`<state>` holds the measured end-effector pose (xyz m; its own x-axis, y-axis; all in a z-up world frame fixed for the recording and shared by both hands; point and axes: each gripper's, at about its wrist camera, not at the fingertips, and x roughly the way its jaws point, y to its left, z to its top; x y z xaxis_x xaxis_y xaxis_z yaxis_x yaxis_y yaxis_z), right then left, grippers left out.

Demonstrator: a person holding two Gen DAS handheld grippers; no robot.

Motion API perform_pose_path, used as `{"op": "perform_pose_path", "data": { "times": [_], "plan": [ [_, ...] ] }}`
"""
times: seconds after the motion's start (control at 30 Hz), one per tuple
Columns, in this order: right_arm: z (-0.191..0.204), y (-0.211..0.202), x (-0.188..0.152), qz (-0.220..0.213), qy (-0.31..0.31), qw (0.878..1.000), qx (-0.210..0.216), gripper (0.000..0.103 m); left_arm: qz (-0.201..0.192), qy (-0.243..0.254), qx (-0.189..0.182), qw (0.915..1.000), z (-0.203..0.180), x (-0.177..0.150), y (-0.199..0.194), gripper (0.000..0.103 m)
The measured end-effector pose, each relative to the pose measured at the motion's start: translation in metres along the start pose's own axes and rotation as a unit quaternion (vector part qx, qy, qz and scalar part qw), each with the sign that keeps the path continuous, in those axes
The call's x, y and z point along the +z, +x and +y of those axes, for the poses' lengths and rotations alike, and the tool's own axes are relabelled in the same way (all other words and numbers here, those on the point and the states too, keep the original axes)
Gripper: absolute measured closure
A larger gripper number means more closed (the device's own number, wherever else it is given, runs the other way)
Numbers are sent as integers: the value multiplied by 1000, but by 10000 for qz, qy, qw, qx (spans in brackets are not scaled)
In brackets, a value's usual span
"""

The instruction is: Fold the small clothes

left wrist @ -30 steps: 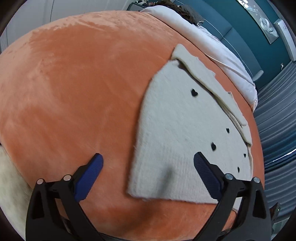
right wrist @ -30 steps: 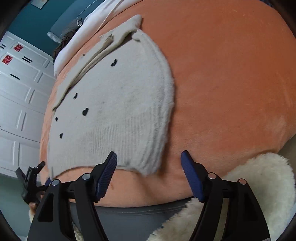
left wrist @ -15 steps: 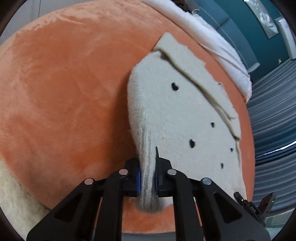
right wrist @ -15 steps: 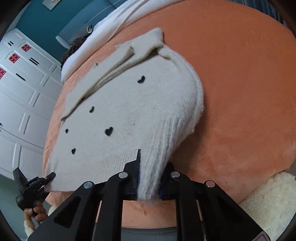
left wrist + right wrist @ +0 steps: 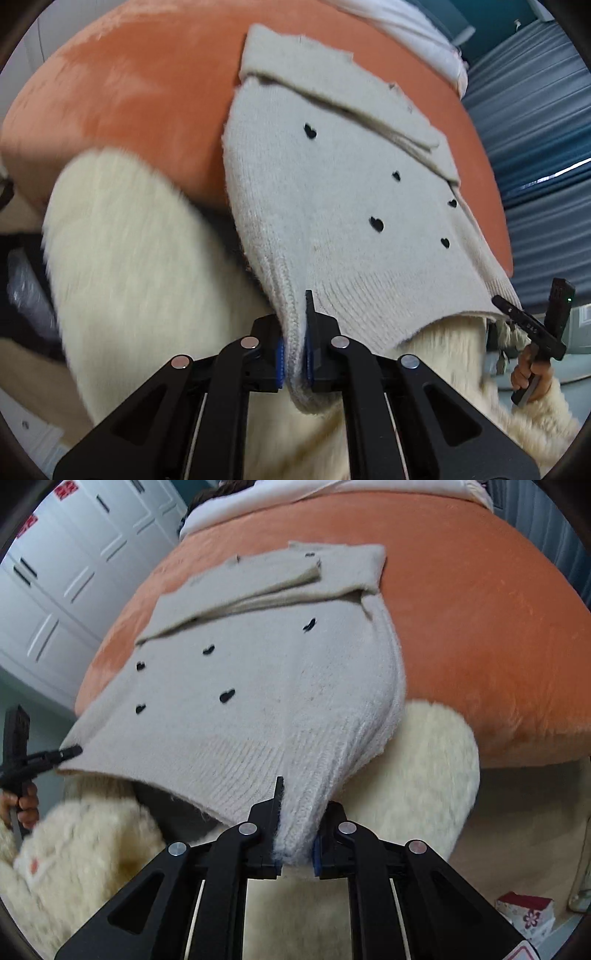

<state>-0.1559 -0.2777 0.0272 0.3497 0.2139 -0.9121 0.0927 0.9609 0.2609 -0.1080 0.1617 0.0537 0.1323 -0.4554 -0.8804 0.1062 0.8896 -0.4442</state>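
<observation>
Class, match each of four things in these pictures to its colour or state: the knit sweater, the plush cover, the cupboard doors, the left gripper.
Things:
1. cream knit sweater with black hearts
2. plush orange bed cover
3. panelled cupboard doors
4. left gripper

Descriptions:
A. white
B. orange
C. shut on a hem
D. near edge lifted

Pairs: 1-D, 2-B, 3-A, 4-C

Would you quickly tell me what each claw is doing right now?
Left claw: closed on the sweater hem corner.
Right claw: closed on the sweater's other hem corner.
</observation>
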Motion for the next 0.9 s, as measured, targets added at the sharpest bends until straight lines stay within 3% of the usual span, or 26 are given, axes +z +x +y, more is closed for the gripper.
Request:
{"op": "perform_pose_path", "data": {
  "times": [0.1, 0.2, 0.27, 0.37, 0.43, 0.47, 0.5, 0.53, 0.6, 0.63, 0.7, 0.77, 0.9],
  "plan": [
    [3, -16, -30, 342, -32, 9992, 213, 93, 74, -27, -67, 9999, -4, -11, -29, 97],
    [-1, -42, -7, -184, 105, 9987, 465, 93, -548, 32, -376, 9978, -22, 25, -66, 96],
    [-7, -56, 36, -853, 262, 9940, 638, 93, -1064, 247, -630, 9920, -38, 65, -78, 96],
    [-20, -53, 115, -1883, 567, 9762, 913, 91, -1761, 527, -504, 9817, -56, 135, -73, 96],
    [-31, -34, 158, -2262, 756, 9659, 1008, 90, -2095, 449, -384, 9760, -58, 181, -54, 94],
    [-33, -24, 173, -2467, 870, 9617, 819, 85, -2116, 427, -396, 9756, -56, 200, -40, 91],
    [-38, -9, 185, -2660, 1068, 9565, 542, 70, -2145, 395, -367, 9752, -51, 212, -29, 90],
    [-43, 6, 192, -2725, 1293, 9530, 278, 62, -2177, 291, -252, 9753, -45, 223, -15, 85],
    [-47, 27, 194, -2750, 1666, 9469, -15, 62, -2214, 95, 355, 9745, -25, 230, 9, 81],
    [-50, 33, 189, -2763, 1809, 9439, 38, 62, -2259, -48, 650, 9720, -15, 230, 16, 77],
    [-51, 40, 175, -2783, 1913, 9412, 2, 52, -2390, -149, 448, 9699, 1, 216, 16, 67],
    [-52, 43, 165, -2753, 1783, 9445, -189, 45, -2532, -207, 317, 9667, 11, 206, 16, 45],
    [-38, 63, 191, -2451, 1103, 9603, -739, 41, -2325, -6, 613, 9707, 8, 221, 45, 39]
  ]
}}
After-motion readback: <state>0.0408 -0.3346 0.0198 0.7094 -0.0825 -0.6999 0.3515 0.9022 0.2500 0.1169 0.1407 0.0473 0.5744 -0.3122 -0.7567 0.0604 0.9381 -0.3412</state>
